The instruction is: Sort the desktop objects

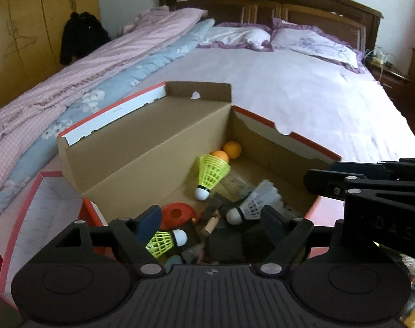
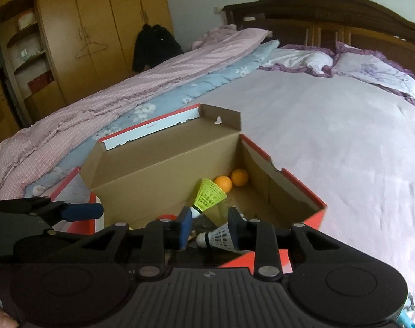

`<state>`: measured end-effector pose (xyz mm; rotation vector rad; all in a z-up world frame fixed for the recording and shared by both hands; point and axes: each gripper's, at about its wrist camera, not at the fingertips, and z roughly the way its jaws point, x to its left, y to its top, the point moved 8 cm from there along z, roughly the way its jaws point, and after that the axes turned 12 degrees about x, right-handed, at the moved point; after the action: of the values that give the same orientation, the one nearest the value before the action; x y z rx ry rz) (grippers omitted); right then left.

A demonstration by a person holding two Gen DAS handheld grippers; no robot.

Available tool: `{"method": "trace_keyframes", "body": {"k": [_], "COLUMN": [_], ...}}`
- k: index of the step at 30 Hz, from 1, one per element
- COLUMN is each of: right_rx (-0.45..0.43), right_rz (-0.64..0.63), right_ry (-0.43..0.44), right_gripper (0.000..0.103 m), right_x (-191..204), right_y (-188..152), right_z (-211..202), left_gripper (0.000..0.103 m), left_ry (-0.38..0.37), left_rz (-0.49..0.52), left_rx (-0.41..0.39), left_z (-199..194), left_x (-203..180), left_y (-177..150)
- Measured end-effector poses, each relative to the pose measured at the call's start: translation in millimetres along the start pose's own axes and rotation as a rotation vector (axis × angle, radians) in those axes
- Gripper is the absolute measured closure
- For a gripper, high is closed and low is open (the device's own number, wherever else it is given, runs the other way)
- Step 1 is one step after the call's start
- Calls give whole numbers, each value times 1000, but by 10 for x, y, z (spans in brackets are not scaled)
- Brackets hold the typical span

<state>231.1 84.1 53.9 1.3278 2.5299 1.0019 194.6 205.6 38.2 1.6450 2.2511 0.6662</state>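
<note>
Bed (image 1: pixel 303 104): lilac sheet, pink and blue quilts along one side.
Cardboard box (image 1: pixel 153 153): open on bed, lid flap raised.
Left gripper (image 1: pixel 210 218): spread wide above box's near end, holding nothing.
Right gripper (image 2: pixel 210 229): partly parted over near rim, nothing clamped; white shuttlecock (image 2: pixel 221 236) below, just beside one pad.
Yellow shuttlecocks: one upright mid-box (image 1: pixel 210 173), one near left finger (image 1: pixel 163 242).
Orange balls (image 1: pixel 232 150): far corner, touching.

A cardboard box (image 1: pixel 153 147) stands open on the bed. Inside lie shuttlecocks: yellow (image 1: pixel 211 173), white (image 1: pixel 251 205). Two orange balls (image 1: pixel 232 150) sit in its far corner.
</note>
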Motion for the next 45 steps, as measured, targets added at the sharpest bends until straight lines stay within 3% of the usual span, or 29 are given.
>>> {"method": "trace_keyframes", "body": {"k": [11,15,24,32,37,45], "right_rx": [-50,-45,29,98,124,118], "right_rz": [93,147,253,372,374,389], "right_ry": [-28,-49,-172,-207,-213,-229], "right_gripper": [59,48,29,17,15,14], "right_x": [-249,-369,-649,-683,-613,-650], "right_y": [-595,-977,-2156,-3059,-3300,-3324], "right_z": [-516,-675,-931,-854,-799,-828], "left_gripper": [10,5,2,2,2,1], "left_ry": [-56,-79,-146,-130,-110,-95], "left_rz": [72,101,155,271,321,332], "left_rx": [-12,0,146,250,279,258], "left_z": [-186,-201,22,178,210,149], "left_x": [-326,-458,-792,-1094,-1177,-1223], "left_y": [-431,-726,-1548,-2151,-2358,-2321]}}
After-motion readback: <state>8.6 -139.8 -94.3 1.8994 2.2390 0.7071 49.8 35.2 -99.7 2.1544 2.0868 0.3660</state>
